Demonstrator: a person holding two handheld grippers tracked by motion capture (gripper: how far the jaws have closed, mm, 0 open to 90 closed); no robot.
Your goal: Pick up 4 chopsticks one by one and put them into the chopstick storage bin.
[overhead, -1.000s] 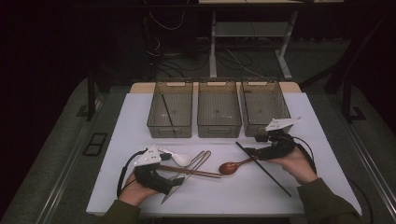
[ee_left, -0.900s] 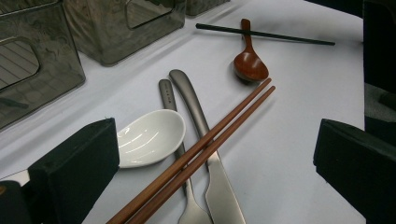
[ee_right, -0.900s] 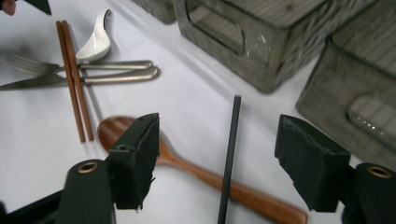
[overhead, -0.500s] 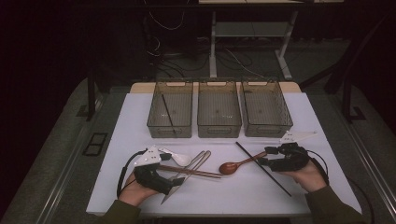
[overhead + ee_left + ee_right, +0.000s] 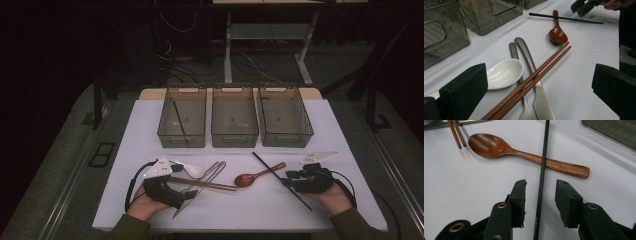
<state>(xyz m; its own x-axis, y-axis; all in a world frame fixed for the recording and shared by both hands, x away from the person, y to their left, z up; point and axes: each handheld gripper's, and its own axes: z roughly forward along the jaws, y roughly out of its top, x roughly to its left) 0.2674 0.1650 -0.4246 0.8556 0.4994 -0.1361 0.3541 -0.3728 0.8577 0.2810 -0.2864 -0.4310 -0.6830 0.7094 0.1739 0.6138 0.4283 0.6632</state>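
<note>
Right gripper view: the right gripper (image 5: 540, 202) is seen low over the white table (image 5: 461, 182), its jaws apart on either side of a thin black chopstick (image 5: 542, 170), with a gap left on each side and neither pad touching it. The jaws have just been closing, and the chopstick lies between them. Just beyond the jaws, the chopstick crosses over the handle of a brown wooden spoon (image 5: 499, 146), whose bowl points toward a pair of reddish-brown wooden chopsticks (image 5: 456, 132).

From the high view, the left gripper (image 5: 187, 192) is held at the near left of the table, and its jaws are seen wide apart in the left gripper view, with nothing gripped. Between and ahead of those jaws lie a white ceramic soup spoon (image 5: 504, 72), a grey metal fork (image 5: 515, 53) and a grey metal knife (image 5: 529, 60), with the wooden chopstick pair laid diagonally across the fork and knife.

Farther back, three translucent grey plastic bins (image 5: 235, 137) are set side by side in a row. A second black chopstick (image 5: 179, 120) rests slanted inside the left bin. Contents of the middle and right bins cannot be made out.
</note>
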